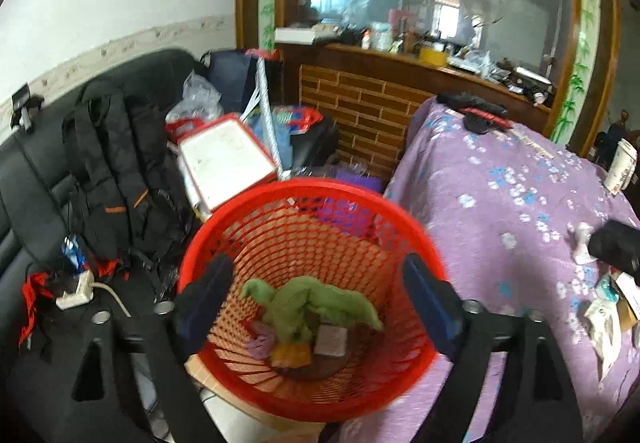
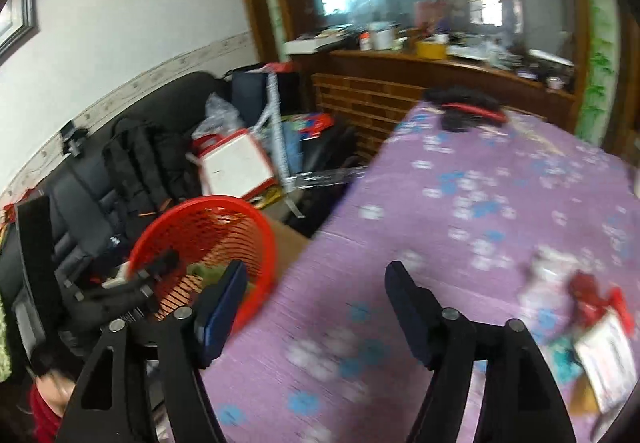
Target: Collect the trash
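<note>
A table draped in a purple cloth printed with blue and white flowers filled the right side of both views, and a black leather sofa loaded with a black backpack with orange trim and a red-framed white board ran along the wall to the left. Between sofa and table stood a round red plastic lattice basket, its rim just beside the table's edge.

The left gripper hung directly over the basket's mouth, tilted downward, its two blue-padded fingers spread wide apart with nothing between them. In the basket's bottom lay a crumpled green rag-like piece of trash on top of a small grey square scrap, an orange scrap and a pale purple scrap.

The right gripper was held above the tablecloth near the table's left edge, pointing across the table, its fingers likewise wide apart and empty. The view was motion-blurred. To its right on the cloth lay a loose cluster of litter: a crumpled red wrapper, a white crumpled paper and a flat white printed packet. A tall white paper cup stood at the table's far right.
</note>
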